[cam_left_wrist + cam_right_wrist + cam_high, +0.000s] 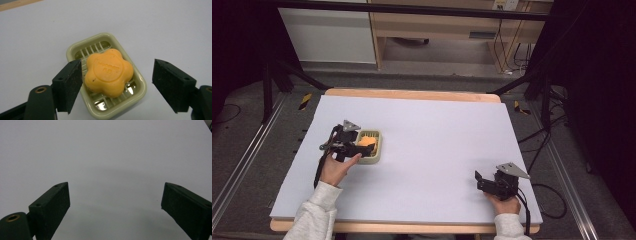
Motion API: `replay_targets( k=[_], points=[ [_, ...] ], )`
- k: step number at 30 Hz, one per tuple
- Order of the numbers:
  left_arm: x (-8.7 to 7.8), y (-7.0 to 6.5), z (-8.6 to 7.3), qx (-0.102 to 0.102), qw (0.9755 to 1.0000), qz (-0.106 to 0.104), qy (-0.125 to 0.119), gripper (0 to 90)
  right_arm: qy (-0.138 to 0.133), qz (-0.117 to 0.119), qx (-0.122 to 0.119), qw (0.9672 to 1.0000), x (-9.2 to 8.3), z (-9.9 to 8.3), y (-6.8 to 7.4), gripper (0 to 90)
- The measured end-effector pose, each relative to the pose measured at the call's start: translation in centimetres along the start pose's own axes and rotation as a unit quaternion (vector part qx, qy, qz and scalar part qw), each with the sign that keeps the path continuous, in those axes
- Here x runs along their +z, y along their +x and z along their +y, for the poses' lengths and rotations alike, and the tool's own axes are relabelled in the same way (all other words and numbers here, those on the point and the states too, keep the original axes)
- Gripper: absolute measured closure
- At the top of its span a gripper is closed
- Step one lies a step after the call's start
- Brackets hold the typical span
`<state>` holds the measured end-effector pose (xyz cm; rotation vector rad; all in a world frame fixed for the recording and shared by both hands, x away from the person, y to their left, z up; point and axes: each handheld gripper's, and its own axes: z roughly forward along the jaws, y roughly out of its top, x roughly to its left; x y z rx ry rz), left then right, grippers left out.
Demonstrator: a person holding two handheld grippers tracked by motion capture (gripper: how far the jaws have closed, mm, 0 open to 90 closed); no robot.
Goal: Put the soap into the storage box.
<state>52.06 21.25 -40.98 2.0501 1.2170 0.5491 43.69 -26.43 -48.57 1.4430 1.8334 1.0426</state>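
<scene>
Looking down from the high view, I see my left claw point(362, 145) at the left half of the surface point(437, 150), over the near-left end of a pale green soap dish point(377, 155). The dish sits well in from the surface's left edge, roughly midway between its far and near edges. An orange flower-shaped soap point(367, 142) lies in the dish.

Left gripper view: the soap point(108, 72) rests on the slotted floor of the dish point(75, 50), tilted a little, its stamped face toward the camera. The stamp is too blurred to read. The left claw point(117, 82) stands open; its jaws flank the soap. One pad's edge lies just beside the soap's side, and I cannot tell whether it touches. The other pad is well apart from the soap, with bare surface showing between. No grip on the soap. Liquid or gloss glints in the dish slots near the closer end.

Right claw point(479, 181): high view puts it near the surface's near-right corner, held in my right hand point(504, 202), pointing toward the left. Right gripper view shows the right claw point(115, 202) open wide, nothing between its jaws, plain white surface point(105, 157) ahead.

Left hand point(337, 167) holds the left gripper from the near side, light sleeve point(317, 210) behind it.
</scene>
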Motion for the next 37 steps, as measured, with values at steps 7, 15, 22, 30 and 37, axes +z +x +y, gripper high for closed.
replay_targets(
  k=[7,15,22,30,37],
  points=[
    [-0.7,0.7,-1.4,-0.006,0.9999,0.006,-0.010,23.7,-0.001,0.001,0.003,1.0000,-0.1,0.0,0.0,8.8],
    [-2.3,1.1,-3.7,-0.020,0.9983,0.027,-0.049,22.9,-0.001,0.000,0.004,1.0000,-0.1,0.0,0.0,8.8],
    [-2.7,1.5,-6.5,-0.023,0.9986,0.020,-0.044,22.9,-0.002,0.000,0.005,1.0000,-0.1,0.0,-0.1,8.8],
    [-3.2,1.7,-8.7,-0.024,0.9985,0.023,-0.043,21.4,-0.002,-0.002,0.006,1.0000,-0.1,-0.1,-0.1,8.8],
    [-3.0,2.9,-10.1,-0.054,0.9978,0.015,-0.036,21.6,-0.002,-0.001,0.007,1.0000,-0.1,0.0,-0.1,8.8]
  ],
)
